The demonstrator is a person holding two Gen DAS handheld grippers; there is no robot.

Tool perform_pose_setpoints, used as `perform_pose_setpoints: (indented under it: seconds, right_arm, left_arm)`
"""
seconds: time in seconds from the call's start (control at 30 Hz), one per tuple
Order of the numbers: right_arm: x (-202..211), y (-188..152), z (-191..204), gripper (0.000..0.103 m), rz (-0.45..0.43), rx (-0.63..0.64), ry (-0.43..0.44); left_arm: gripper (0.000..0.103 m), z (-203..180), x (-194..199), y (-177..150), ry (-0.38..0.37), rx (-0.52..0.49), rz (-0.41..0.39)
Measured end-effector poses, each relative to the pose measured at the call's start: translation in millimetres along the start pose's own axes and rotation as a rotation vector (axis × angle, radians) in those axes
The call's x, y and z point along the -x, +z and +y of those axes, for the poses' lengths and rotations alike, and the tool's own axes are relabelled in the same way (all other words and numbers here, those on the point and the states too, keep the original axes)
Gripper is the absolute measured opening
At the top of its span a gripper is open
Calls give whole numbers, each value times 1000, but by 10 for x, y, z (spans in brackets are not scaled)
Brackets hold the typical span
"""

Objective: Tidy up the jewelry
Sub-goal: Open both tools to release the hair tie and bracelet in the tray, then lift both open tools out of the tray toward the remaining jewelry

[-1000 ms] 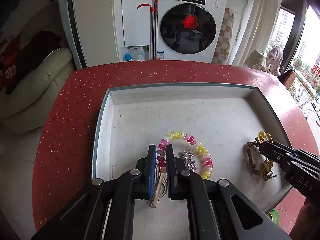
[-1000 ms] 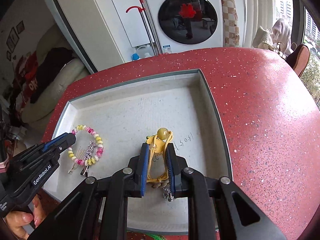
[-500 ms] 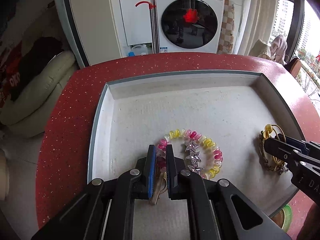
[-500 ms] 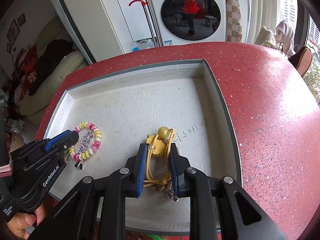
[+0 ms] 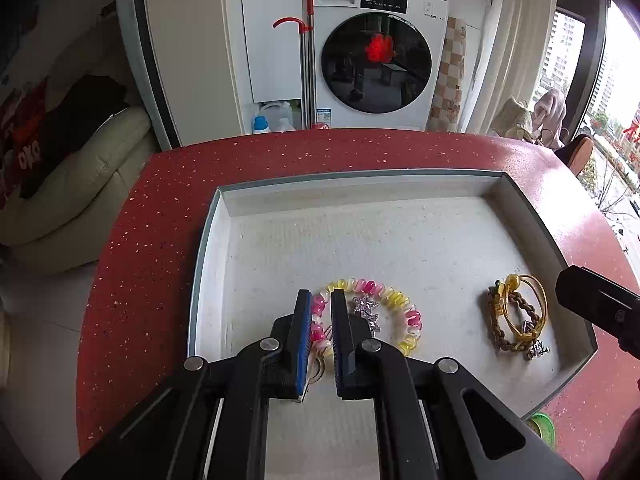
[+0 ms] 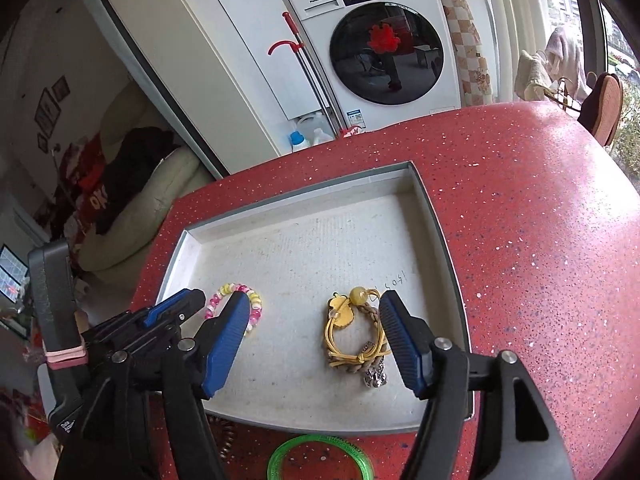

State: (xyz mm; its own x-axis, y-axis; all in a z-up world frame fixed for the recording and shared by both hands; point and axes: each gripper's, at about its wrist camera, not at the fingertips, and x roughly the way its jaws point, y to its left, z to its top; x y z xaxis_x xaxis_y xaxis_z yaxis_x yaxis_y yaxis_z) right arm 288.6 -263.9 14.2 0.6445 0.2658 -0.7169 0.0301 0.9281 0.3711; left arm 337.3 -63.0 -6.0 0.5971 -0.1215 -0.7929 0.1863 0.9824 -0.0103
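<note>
The yellow cord bundle (image 6: 355,334) lies in the white grainy tray (image 6: 280,264) on the speckled red bench (image 6: 540,216), a washing machine (image 6: 380,44) behind. The right gripper (image 6: 314,336), pinching it a second ago, now has fingers opening, clear of it. Left of the bundle, the left gripper (image 5: 320,312) still pinches the spiral pink-yellow bracelet (image 5: 396,304).

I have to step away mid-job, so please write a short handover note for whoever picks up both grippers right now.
Left gripper: shut on the pink-and-yellow coil bracelet, low in the tray, with the star clip inside its ring.
Right gripper: jaws opening, pads clear of the yellow cord and braided bracelet bundle, which lies on the tray floor between them.
Done: the bundle and the coil bracelet are in the tray.
Left: release the coil bracelet; a green bangle lies on the red table outside the tray's near edge.
</note>
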Motion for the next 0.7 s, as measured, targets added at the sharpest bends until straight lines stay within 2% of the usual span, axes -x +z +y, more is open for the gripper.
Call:
perform_pose_setpoints:
  seconds: [0.33, 0.4, 0.43, 0.57, 0.6, 0.63, 0.67, 0.7]
  right_arm:
    - [217, -37, -36, 73, -16, -40, 41]
    - [275, -59, -18, 76, -20, -38, 48]
    - [308, -79, -12, 80, -22, -37, 53]
    - [473, -158, 3, 84, -39, -45, 71]
    - [516, -184, 5, 84, -43, -48, 75]
    - [556, -207, 3, 84, -47, -51, 76]
    - [595, -231, 4, 84, -51, -55, 76]
    - [631, -255, 2, 85, -55, -58, 77]
  left_arm:
    - [28, 31, 314, -26, -25, 6, -53]
    - [28, 49, 406, -40, -32, 1, -62]
    - [28, 55, 450, -55, -39, 0, -65]
    - [28, 137, 630, -139, -66, 11, -84]
    - [30, 156, 673, -165, -71, 13, -88]
    - [74, 178, 708, -184, -72, 17, -87]
    - [103, 207, 740, -211, -61, 31, -82]
    - [103, 245, 777, -249, -53, 47, -112]
